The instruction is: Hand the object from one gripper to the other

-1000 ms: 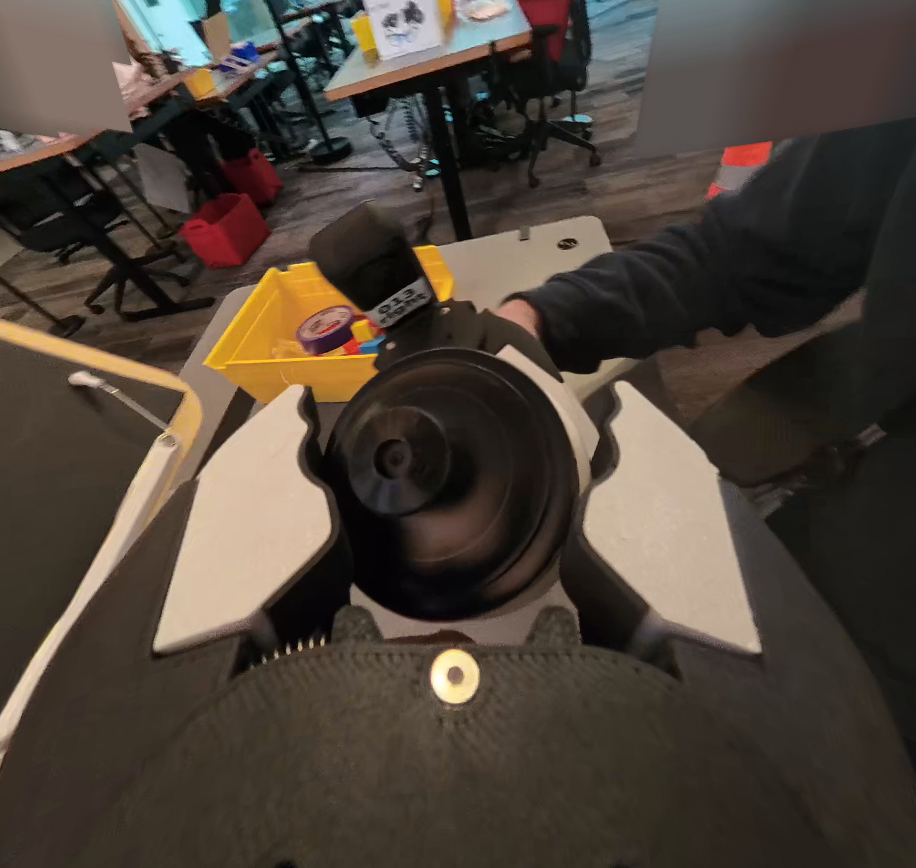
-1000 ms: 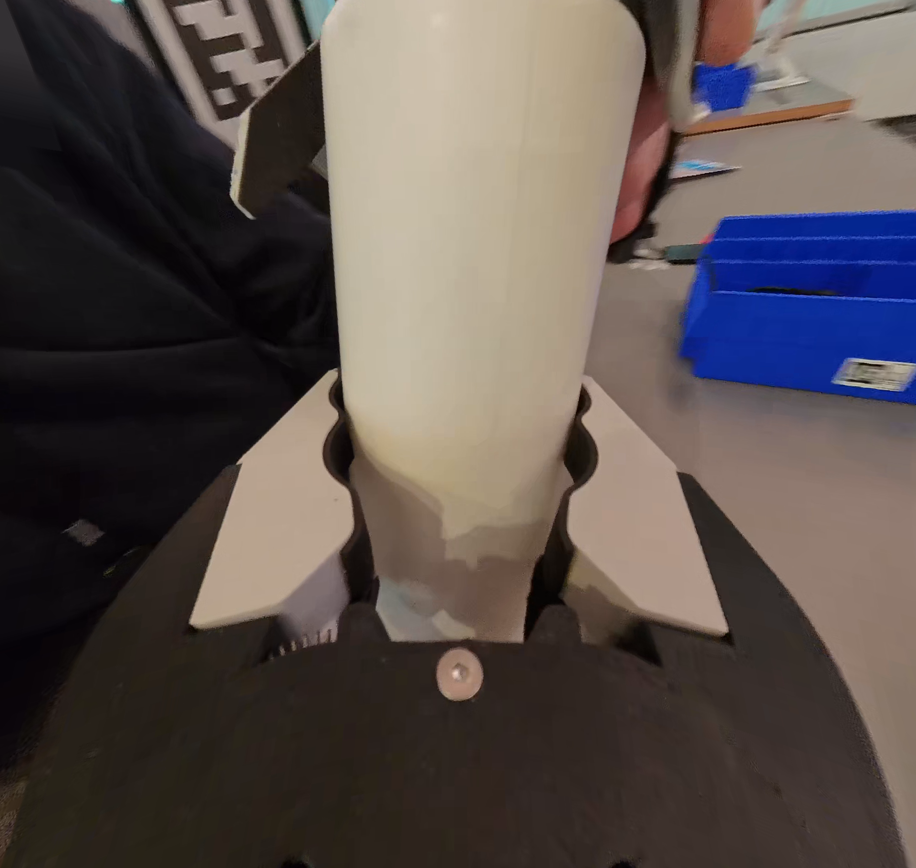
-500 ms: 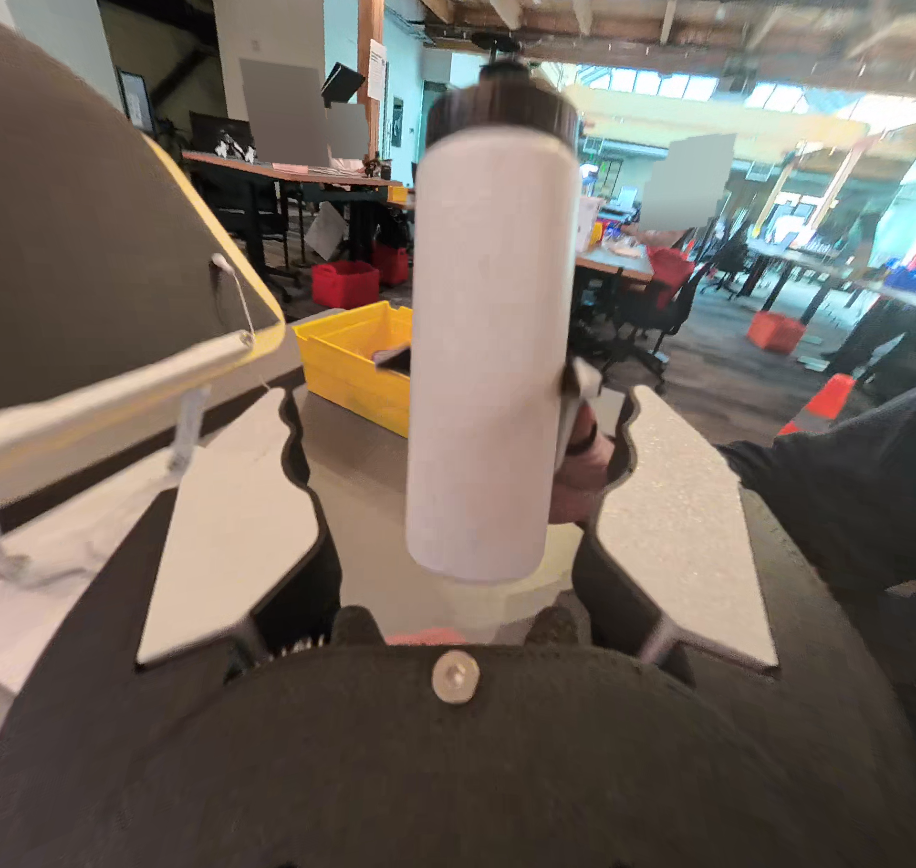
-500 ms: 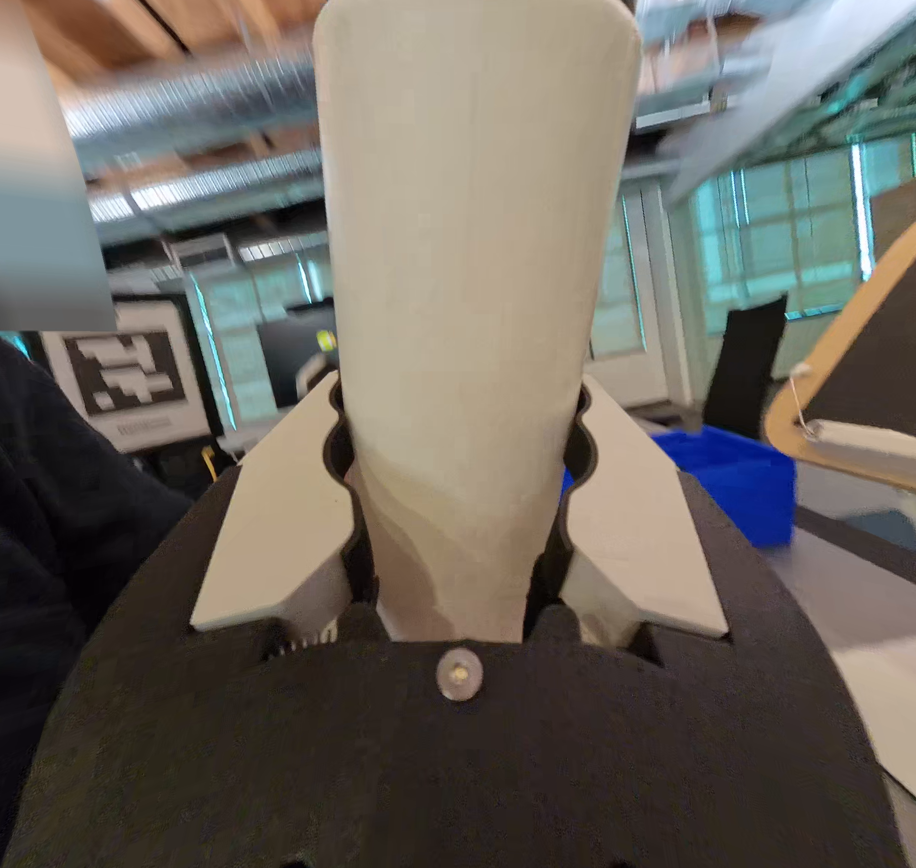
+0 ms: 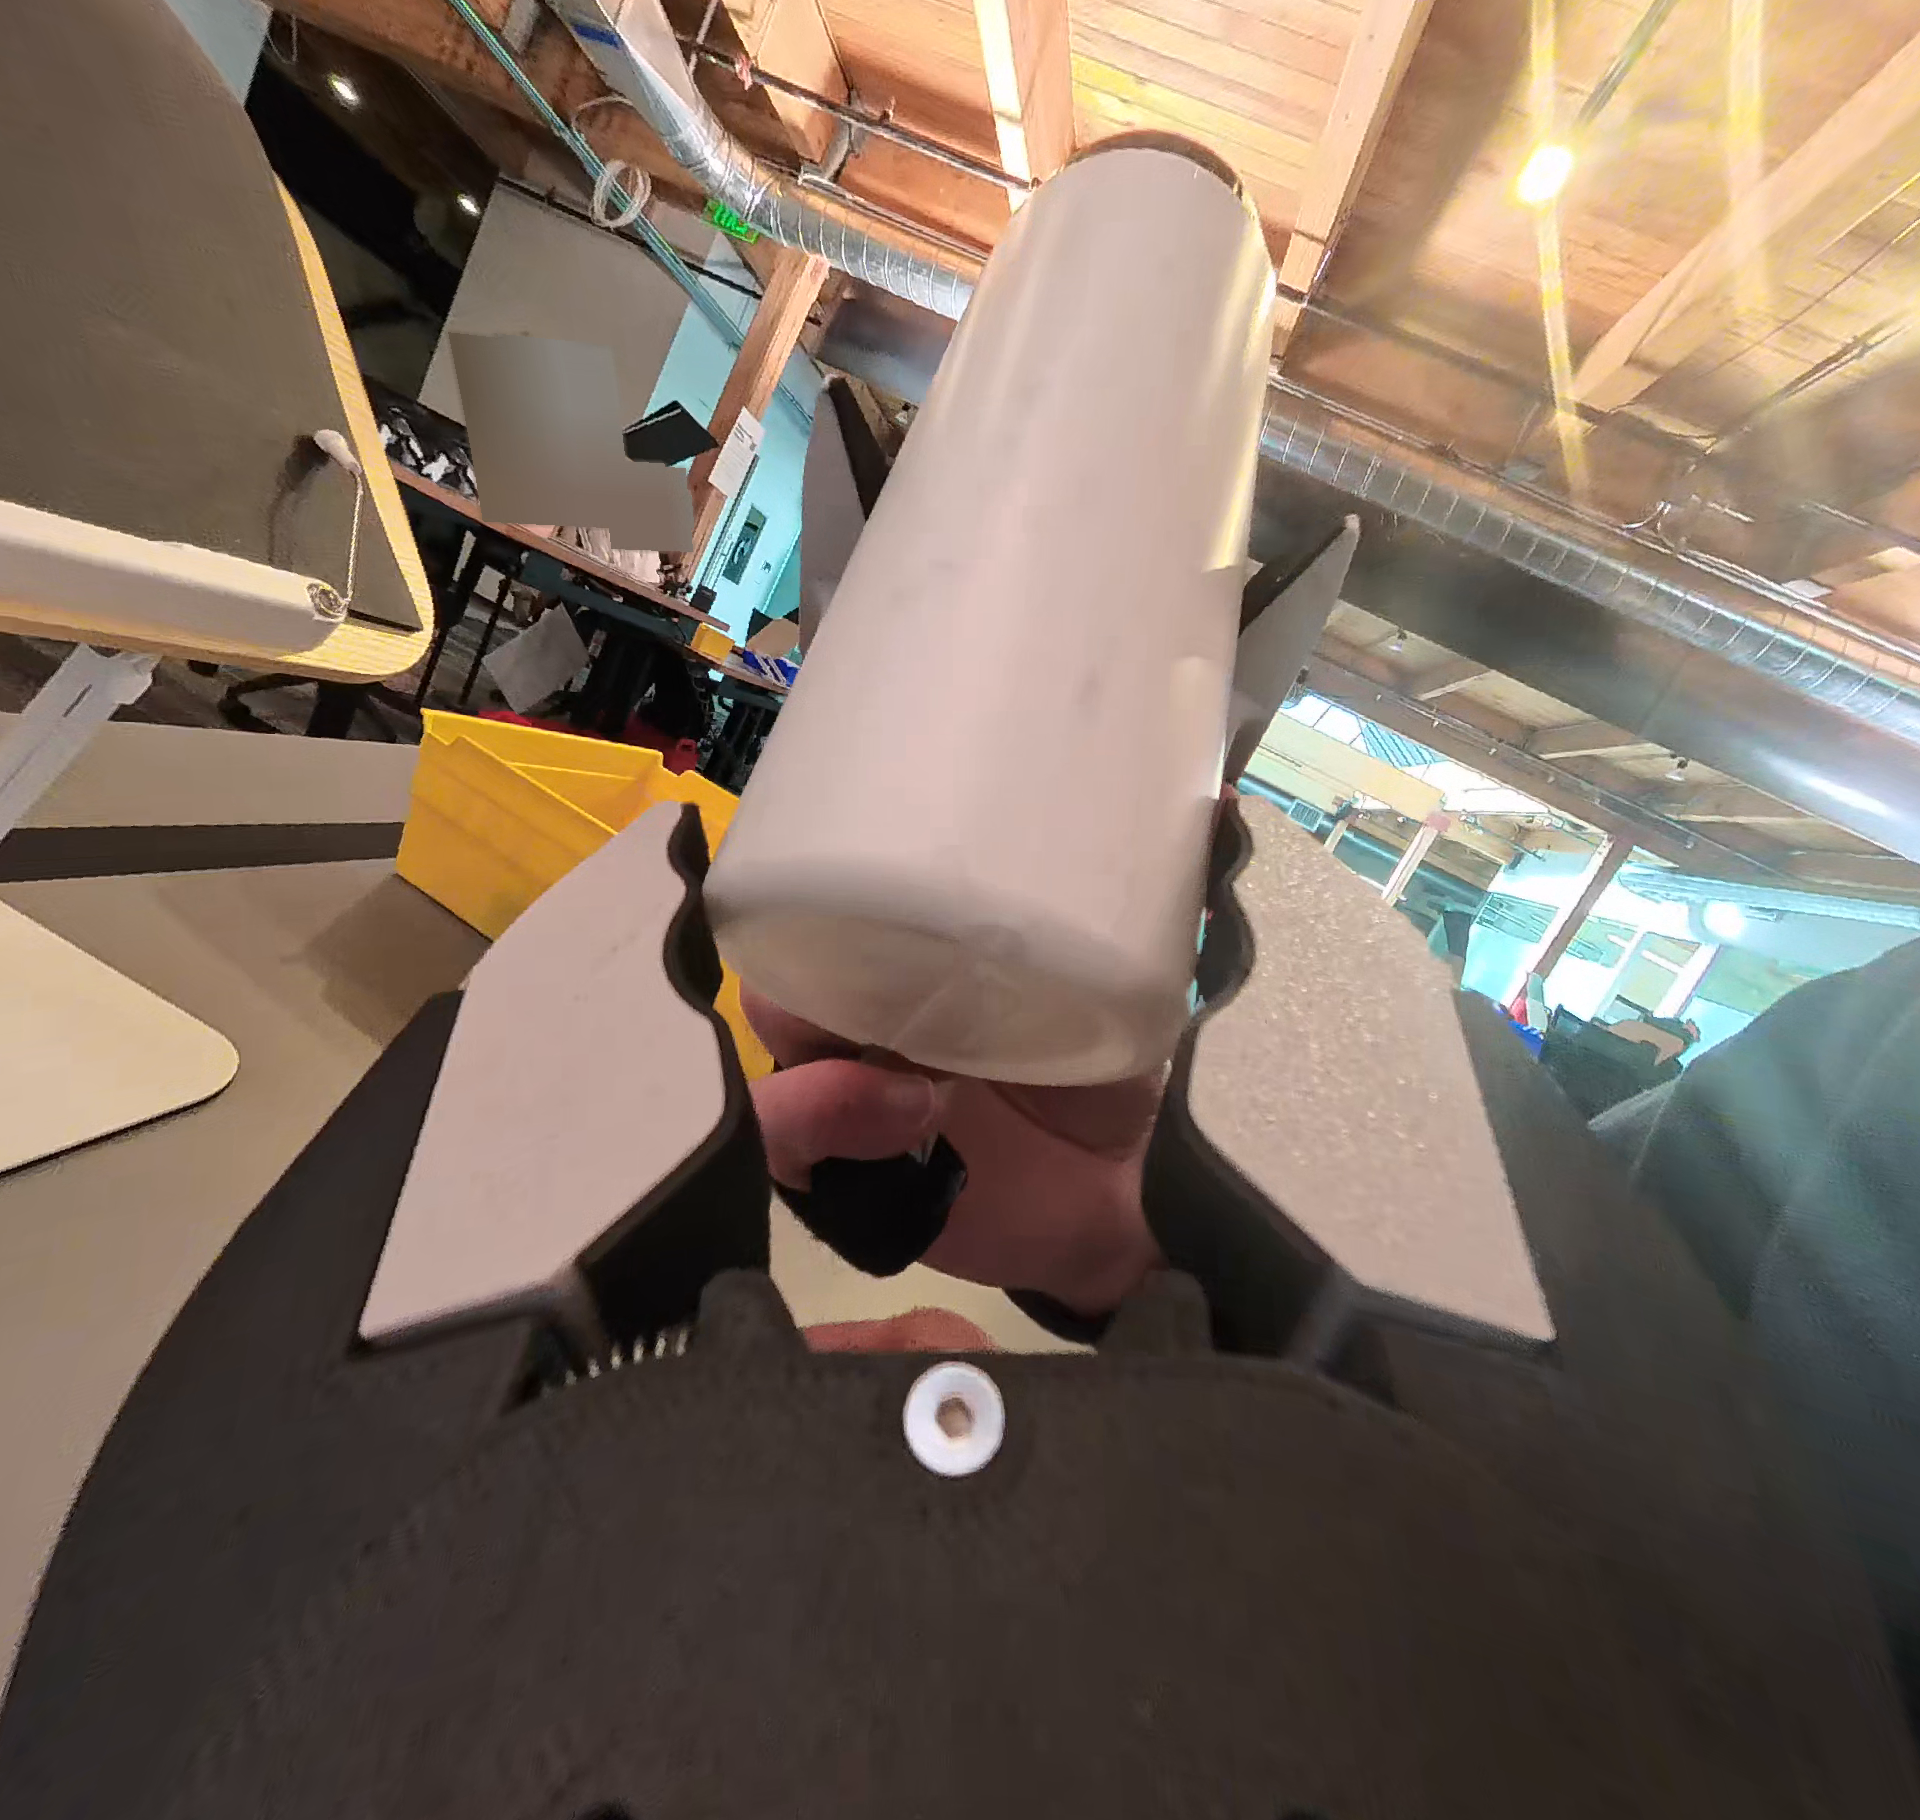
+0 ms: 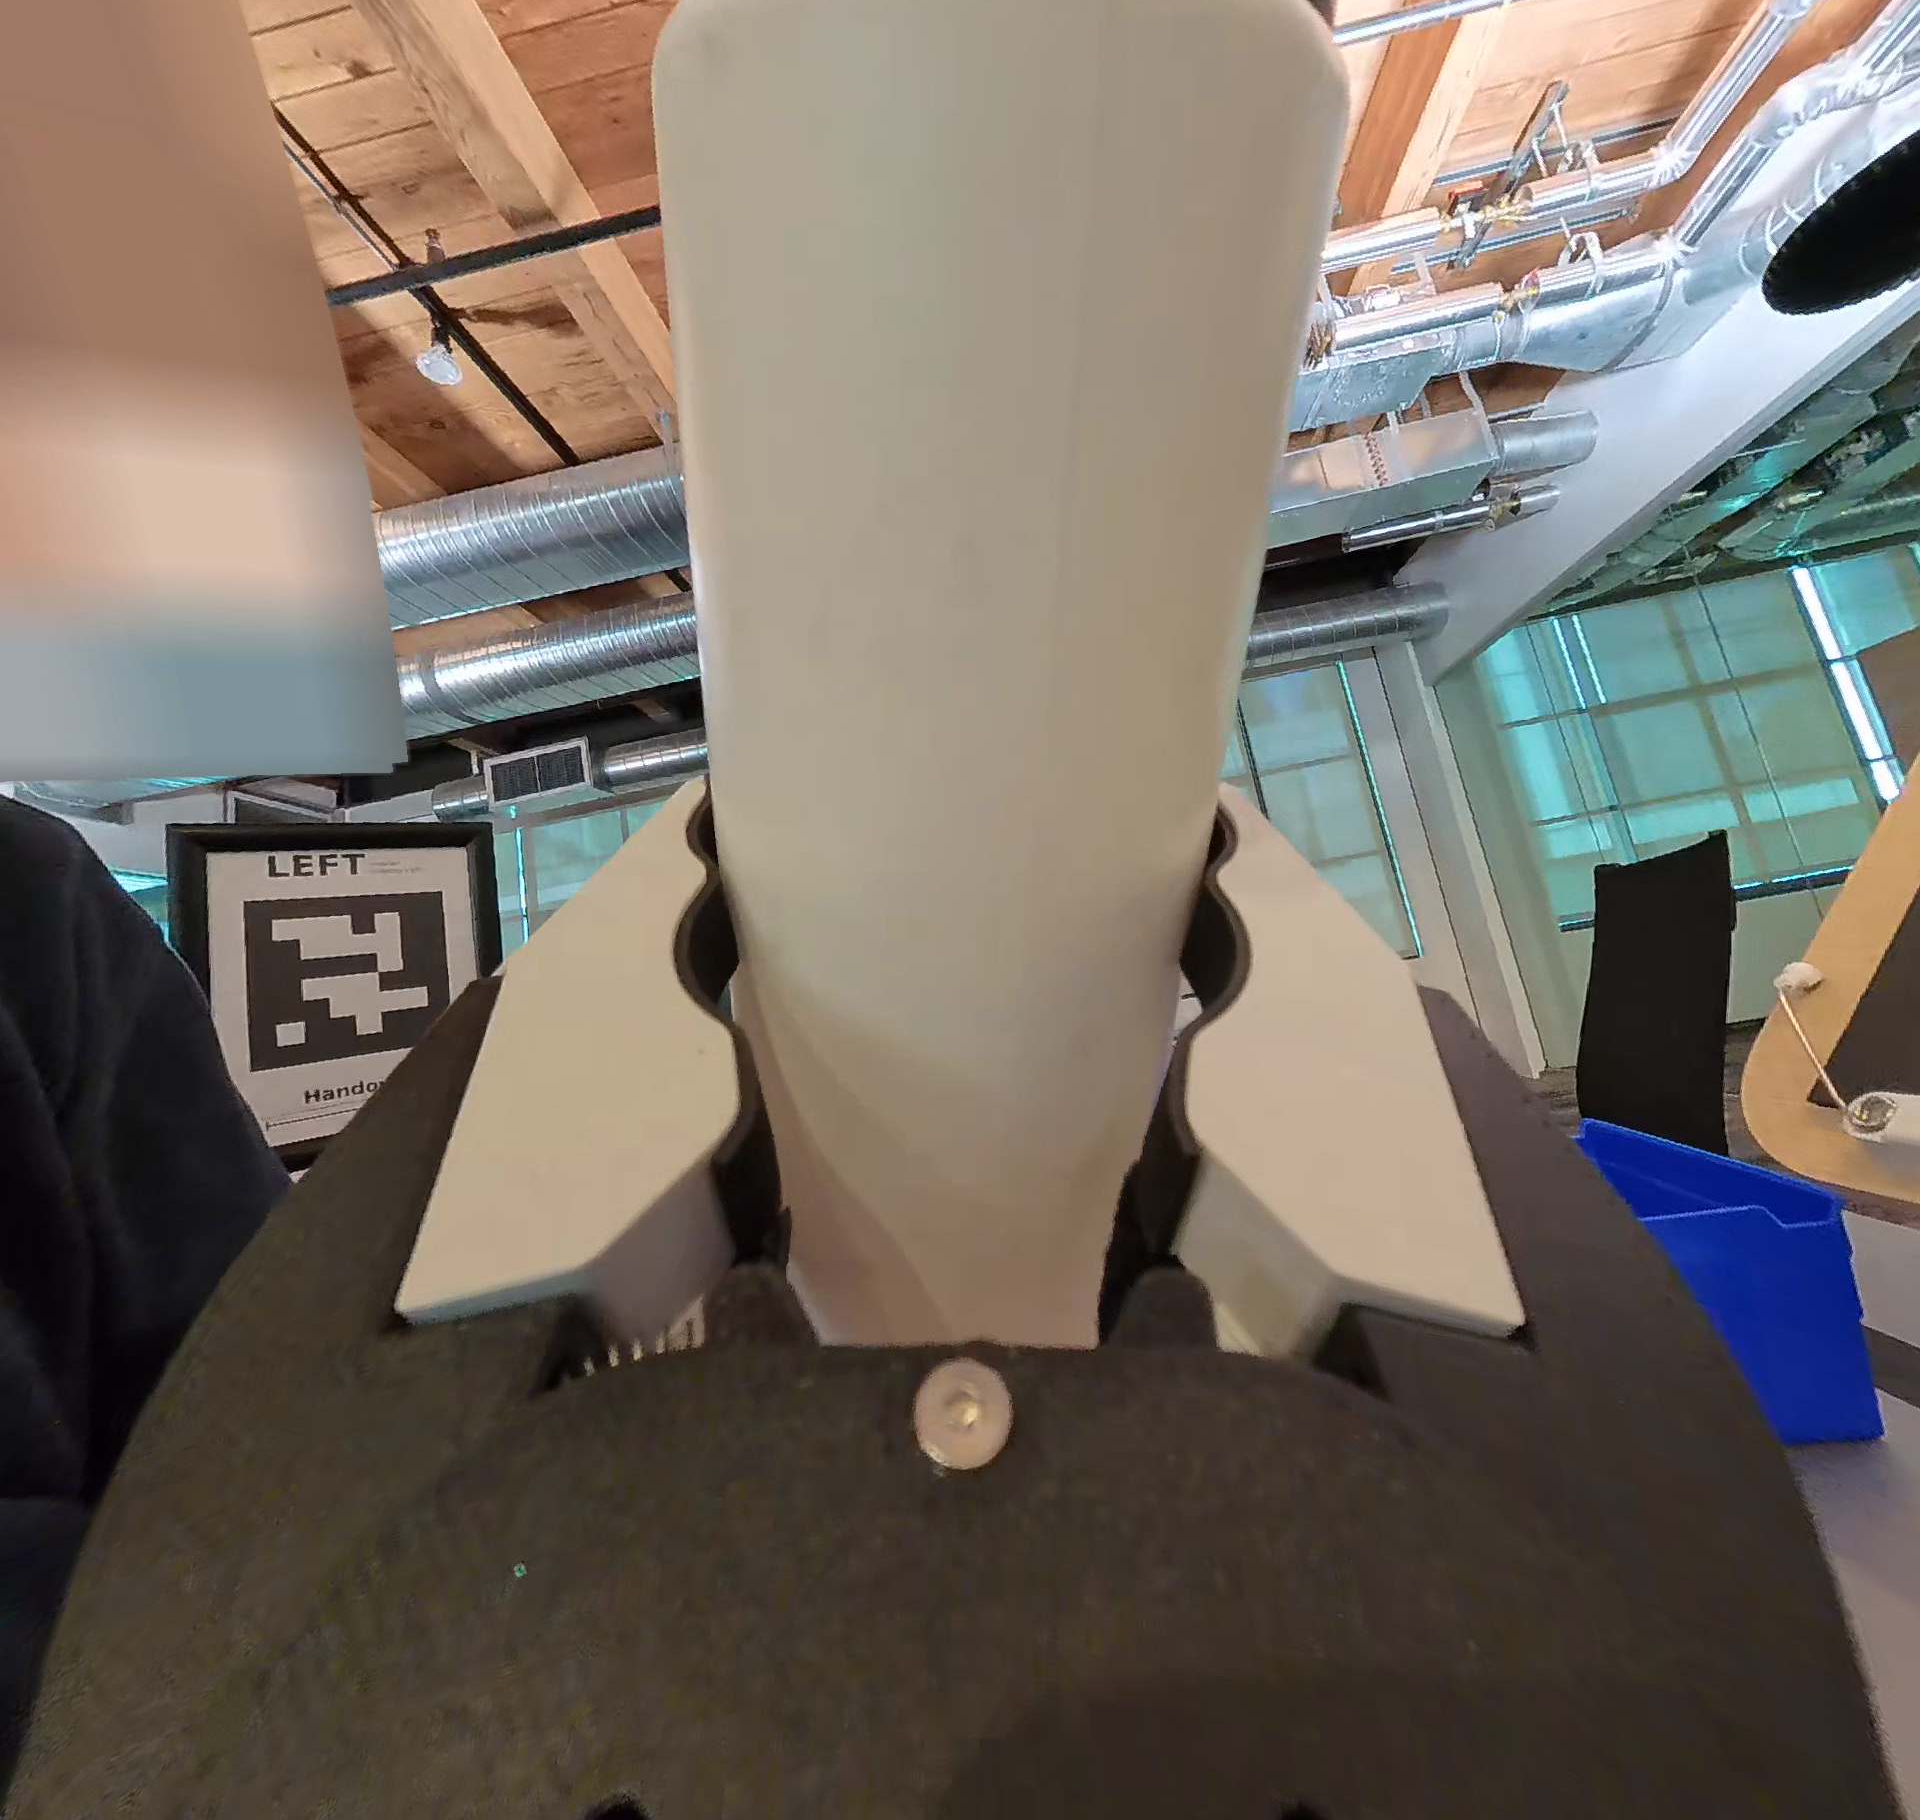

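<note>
Now, right gripper [image 6: 961, 835]: pointed steeply up at the wooden ceiling, its two fingers clamped on the lower part of the bottle's body.
Right gripper from the left wrist view [image 5: 1060, 534]: its pale finger tips show on either side of the bottle, halfway up.
Hand [image 5: 987, 1178]: below the bottle's base, wrapped round a black handle; a dark sleeve [image 5: 1714, 1147] runs off to the right.
Left gripper [image 5: 951, 835]: tilted upward, fingers set on either side of the bottle's base. The right pad looks to be touching and a thin gap shows on the left; I cannot tell whether it grips.
Bottle [image 6: 977, 420]: held in the air above the table, leaning away from the left camera, base end nearest it.
Bottle shape [image 5: 1018, 648]: plain straight cylinder with a flat round base and a dark cap at the far end.
Bottle surface: matt white and smooth, with faint scuffs.
Fingers [image 5: 582, 1064]: flat pale grey plates with wavy black inner pads, mounted on a rough black textured body.
Table [image 5: 208, 1199]: smooth grey top.
Yellow bin [image 5: 520, 794]: glossy plastic with stepped walls, toward the table's far edge.
Blue bin [image 6: 1714, 1282]: same plastic kind, on the table at the right of the right wrist view.
</note>
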Demonstrator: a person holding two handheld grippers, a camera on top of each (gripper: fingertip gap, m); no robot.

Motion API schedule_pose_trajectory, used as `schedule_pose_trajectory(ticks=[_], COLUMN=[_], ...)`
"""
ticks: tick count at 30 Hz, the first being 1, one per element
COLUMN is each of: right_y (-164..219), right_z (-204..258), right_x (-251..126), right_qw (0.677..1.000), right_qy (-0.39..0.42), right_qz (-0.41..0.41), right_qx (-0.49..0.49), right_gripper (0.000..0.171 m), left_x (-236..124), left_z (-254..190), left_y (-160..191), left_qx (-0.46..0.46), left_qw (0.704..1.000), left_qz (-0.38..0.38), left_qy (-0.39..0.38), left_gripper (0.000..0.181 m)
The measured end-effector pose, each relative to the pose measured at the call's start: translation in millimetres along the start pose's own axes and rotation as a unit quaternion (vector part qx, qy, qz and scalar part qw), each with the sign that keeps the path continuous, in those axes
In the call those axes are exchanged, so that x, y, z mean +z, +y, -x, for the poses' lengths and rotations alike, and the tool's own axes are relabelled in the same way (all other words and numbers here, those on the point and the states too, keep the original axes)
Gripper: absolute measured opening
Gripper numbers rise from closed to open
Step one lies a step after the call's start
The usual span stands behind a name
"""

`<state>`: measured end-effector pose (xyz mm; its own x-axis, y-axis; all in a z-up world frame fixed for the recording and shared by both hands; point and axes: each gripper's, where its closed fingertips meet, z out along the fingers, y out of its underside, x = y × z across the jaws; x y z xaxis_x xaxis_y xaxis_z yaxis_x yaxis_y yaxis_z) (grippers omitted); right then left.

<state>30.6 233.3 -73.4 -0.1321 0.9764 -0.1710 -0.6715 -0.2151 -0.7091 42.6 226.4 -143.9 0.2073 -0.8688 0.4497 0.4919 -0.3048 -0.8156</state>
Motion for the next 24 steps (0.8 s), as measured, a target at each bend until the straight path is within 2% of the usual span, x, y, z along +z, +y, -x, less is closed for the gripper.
schedule_pose_trajectory(ticks=[6, 11, 18, 24], right_y=[3.4, -16.5, -40.0, -30.0], right_z=[5.2, 6.0, 7.8, 13.9], right_x=[1.1, -7.4, -21.7, -30.6], right_qw=[0.999, 0.996, 0.984, 0.958], right_qy=[-0.001, 0.01, 0.021, 0.01], right_qz=[0.042, 0.06, 0.14, 0.256], right_qx=[-0.029, -0.066, -0.108, -0.129], right_gripper=[0.087, 0.091, 0.095, 0.096], left_x=[-3.7, -11.3, -30.8, -40.8], left_z=[-3.4, -2.0, 5.6, 2.5], left_y=[-3.7, -10.2, -23.9, -35.3], left_qx=[0.012, 0.034, 0.1, 0.177], left_qw=[1.0, 0.999, 0.988, 0.961], left_qz=[0.007, 0.039, 0.118, 0.211], left_qy=[0.012, 0.015, -0.001, -0.009], left_gripper=[0.09, 0.09, 0.09, 0.09])
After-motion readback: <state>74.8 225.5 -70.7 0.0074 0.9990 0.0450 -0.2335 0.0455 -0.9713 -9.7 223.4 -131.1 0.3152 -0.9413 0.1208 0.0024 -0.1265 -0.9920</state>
